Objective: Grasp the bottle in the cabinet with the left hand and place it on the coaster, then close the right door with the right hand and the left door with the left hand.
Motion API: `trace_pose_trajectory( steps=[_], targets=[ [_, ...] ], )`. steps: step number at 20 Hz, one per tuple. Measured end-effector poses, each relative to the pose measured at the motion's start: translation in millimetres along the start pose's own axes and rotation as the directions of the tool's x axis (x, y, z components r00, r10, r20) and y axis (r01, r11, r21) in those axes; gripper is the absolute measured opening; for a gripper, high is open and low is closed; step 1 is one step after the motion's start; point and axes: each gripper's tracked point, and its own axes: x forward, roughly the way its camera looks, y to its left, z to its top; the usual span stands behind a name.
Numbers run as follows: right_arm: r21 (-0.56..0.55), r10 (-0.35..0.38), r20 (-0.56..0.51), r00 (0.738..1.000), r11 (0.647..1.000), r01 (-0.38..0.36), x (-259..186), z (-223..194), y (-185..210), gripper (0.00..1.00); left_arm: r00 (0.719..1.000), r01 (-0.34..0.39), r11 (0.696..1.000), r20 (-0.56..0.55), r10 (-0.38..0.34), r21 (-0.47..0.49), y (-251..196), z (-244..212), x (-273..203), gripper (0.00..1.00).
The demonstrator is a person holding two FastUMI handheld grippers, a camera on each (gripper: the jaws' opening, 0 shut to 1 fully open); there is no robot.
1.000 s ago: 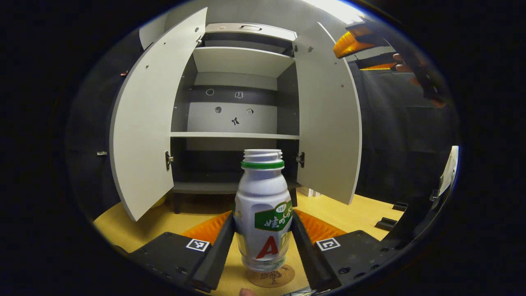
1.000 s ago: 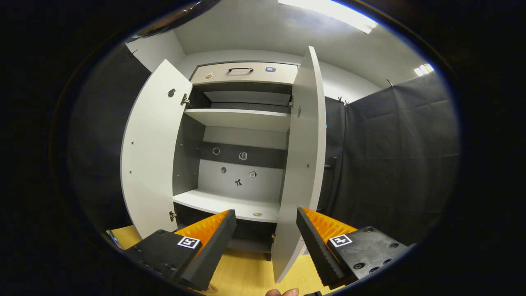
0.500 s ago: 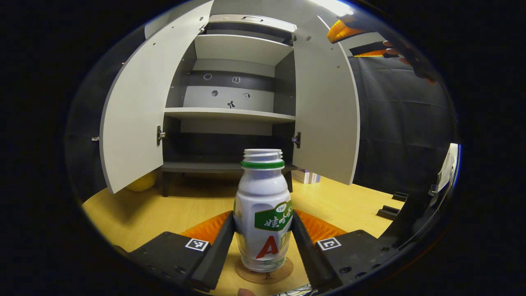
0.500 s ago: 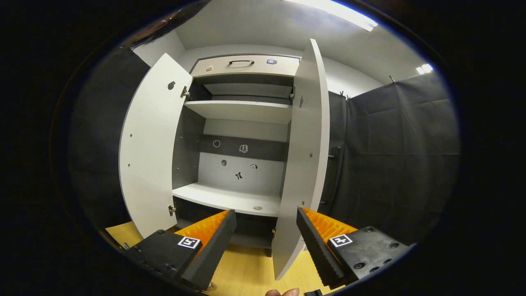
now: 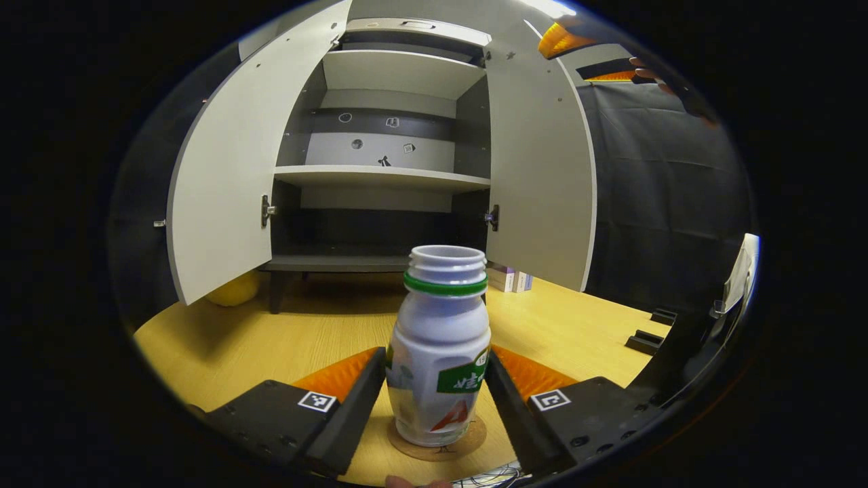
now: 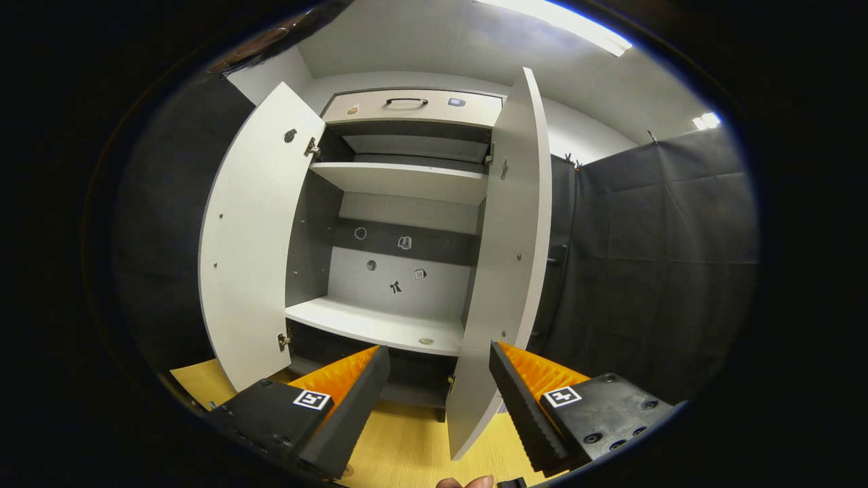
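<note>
L gripper (image 5: 434, 400) grips bottle (image 5: 439, 352) on coaster (image 5: 437, 439); R gripper (image 6: 439, 396) open nr door edge (image 6: 536, 203).

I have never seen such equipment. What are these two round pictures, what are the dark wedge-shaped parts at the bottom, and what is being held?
No robot arm is here: a person holds a two-finger claw in each hand, and a fisheye camera rides on each claw, looking forward along its fingers. Those fingers are the wedges at the bottom.

In the left gripper view, the left claw has a white bottle between its fingers, standing on a round coaster on the yellow wooden table. Whether both fingers press it I cannot tell.

In the right gripper view, the right claw is open and holds nothing. It faces the cabinet, whose left door and right door both stand open.
</note>
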Motion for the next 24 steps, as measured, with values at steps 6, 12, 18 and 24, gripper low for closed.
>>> trace_pose_trajectory(
  steps=[6,12,18,24],
  targets=[
    [0.026,-0.026,-0.008,1.0,0.999,0.026,-2.1,1.9,-5.8,0.97,0.999,0.023,1.0,-0.043,-0.023,0.015,-1.3,-1.1,-19.2,0.95],
    [0.064,-0.014,-0.013,1.0,0.998,0.015,-3.2,9.5,-10.0,0.98,0.999,-0.013,1.0,-0.052,0.013,-0.002,15.3,62.2,-68.2,0.95],
    [0.115,-0.029,-0.03,0.999,0.993,0.033,3.7,17.0,-24.4,0.97,0.995,-0.088,0.995,0.041,0.091,-0.054,48.7,190.8,-99.8,0.95],
    [0.139,-0.006,-0.045,0.999,0.99,0.012,8.6,25.9,-45.7,0.97,0.975,-0.192,0.98,0.105,0.197,-0.051,80.7,289.4,-107.2,0.95]
  ],
)
